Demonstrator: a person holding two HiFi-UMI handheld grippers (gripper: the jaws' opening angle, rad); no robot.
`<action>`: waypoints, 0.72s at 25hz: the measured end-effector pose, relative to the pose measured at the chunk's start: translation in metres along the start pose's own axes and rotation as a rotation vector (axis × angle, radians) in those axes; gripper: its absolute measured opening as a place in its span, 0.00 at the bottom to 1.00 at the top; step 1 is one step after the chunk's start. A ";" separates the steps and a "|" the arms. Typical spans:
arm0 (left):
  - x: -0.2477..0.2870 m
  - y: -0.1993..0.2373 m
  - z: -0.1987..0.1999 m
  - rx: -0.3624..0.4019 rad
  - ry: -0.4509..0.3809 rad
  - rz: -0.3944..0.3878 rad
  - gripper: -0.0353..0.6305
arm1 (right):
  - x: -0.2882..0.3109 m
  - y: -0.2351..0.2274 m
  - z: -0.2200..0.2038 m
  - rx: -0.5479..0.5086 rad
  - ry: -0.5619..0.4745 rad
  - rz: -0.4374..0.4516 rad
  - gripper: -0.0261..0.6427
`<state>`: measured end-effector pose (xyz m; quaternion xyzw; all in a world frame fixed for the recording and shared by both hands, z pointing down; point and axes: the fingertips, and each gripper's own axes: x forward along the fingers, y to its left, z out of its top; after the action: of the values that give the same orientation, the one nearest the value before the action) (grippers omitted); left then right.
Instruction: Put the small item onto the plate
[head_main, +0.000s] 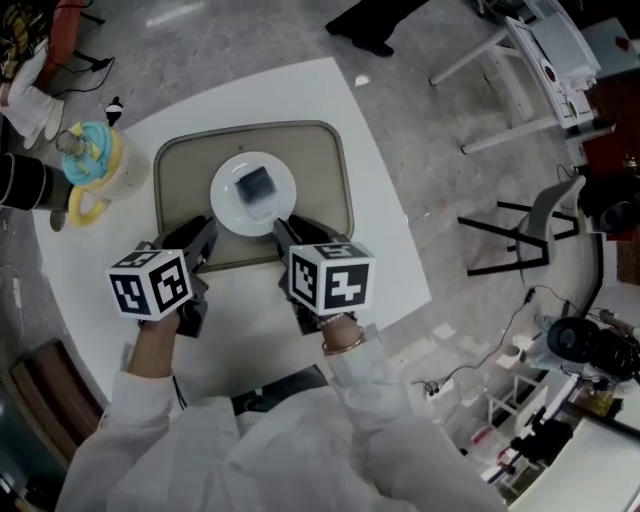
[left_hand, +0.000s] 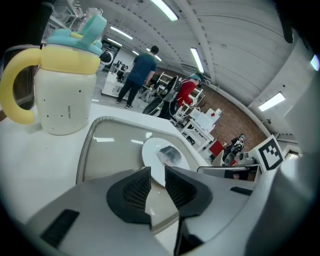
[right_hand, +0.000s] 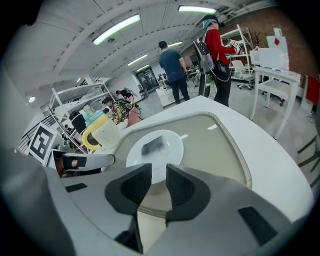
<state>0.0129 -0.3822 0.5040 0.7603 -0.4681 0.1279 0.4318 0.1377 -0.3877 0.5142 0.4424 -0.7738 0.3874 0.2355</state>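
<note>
A small dark, glossy item (head_main: 257, 185) lies in the middle of a white round plate (head_main: 228, 203) that sits on a beige tray (head_main: 338, 180). Both grippers hover at the tray's near edge, side by side, apart from the plate. My left gripper (head_main: 205, 236) is open with nothing between its jaws; the left gripper view looks past them (left_hand: 157, 172) to the plate (left_hand: 151, 150) and the item (left_hand: 169, 154). My right gripper (head_main: 283, 232) is also open and empty (right_hand: 158, 170), facing the plate (right_hand: 172, 141) and the item (right_hand: 154, 145).
A yellow-handled sippy cup with a teal lid (head_main: 95, 165) stands on the white table (head_main: 380, 250) left of the tray. A dark chair (head_main: 530, 235) and cluttered floor lie to the right. People stand far off in the gripper views.
</note>
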 end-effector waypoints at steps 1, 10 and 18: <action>-0.006 -0.003 0.000 0.008 -0.006 -0.011 0.16 | -0.005 0.004 0.000 -0.003 -0.015 0.001 0.17; -0.070 -0.034 -0.004 0.102 -0.074 -0.195 0.16 | -0.059 0.055 -0.008 0.009 -0.202 0.040 0.10; -0.140 -0.053 -0.020 0.180 -0.146 -0.282 0.13 | -0.109 0.119 -0.031 -0.038 -0.332 0.049 0.08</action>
<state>-0.0133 -0.2721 0.4033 0.8614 -0.3734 0.0520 0.3405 0.0897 -0.2711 0.4092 0.4771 -0.8196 0.2999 0.1031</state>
